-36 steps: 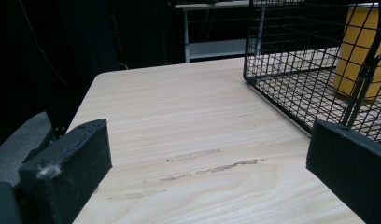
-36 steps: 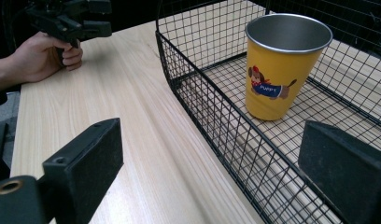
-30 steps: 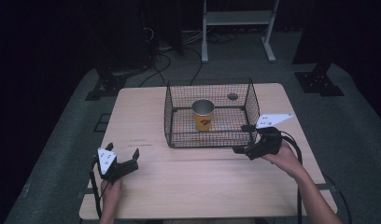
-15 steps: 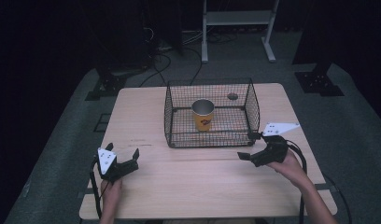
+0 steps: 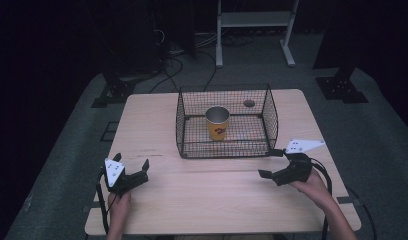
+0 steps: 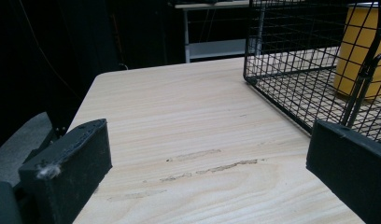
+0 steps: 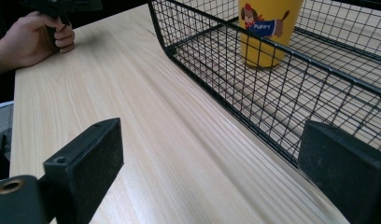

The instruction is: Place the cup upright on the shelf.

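Note:
A yellow cup (image 5: pixel 218 122) with a cartoon dog print stands upright inside a black wire basket (image 5: pixel 226 147) on the wooden table (image 5: pixel 207 190). The cup (image 7: pixel 268 28) also shows through the mesh in the right gripper view, and in the left gripper view the cup (image 6: pixel 361 51) stands at the far right. My left gripper (image 5: pixel 132 170) rests open near the table's front left, nothing between its jaws. My right gripper (image 5: pixel 270 163) is open just outside the basket's front right corner, empty, held low over the table.
A small round dark hole (image 5: pixel 249 103) sits in the tabletop behind the basket. A white shelf frame (image 5: pixel 254 20) and dark stands with cables stand on the floor beyond the table. The other hand (image 7: pixel 34 39) shows far off in the right gripper view.
My right gripper has drawn back from the basket's front right corner, moving toward the front and a little right. The left gripper has stayed put.

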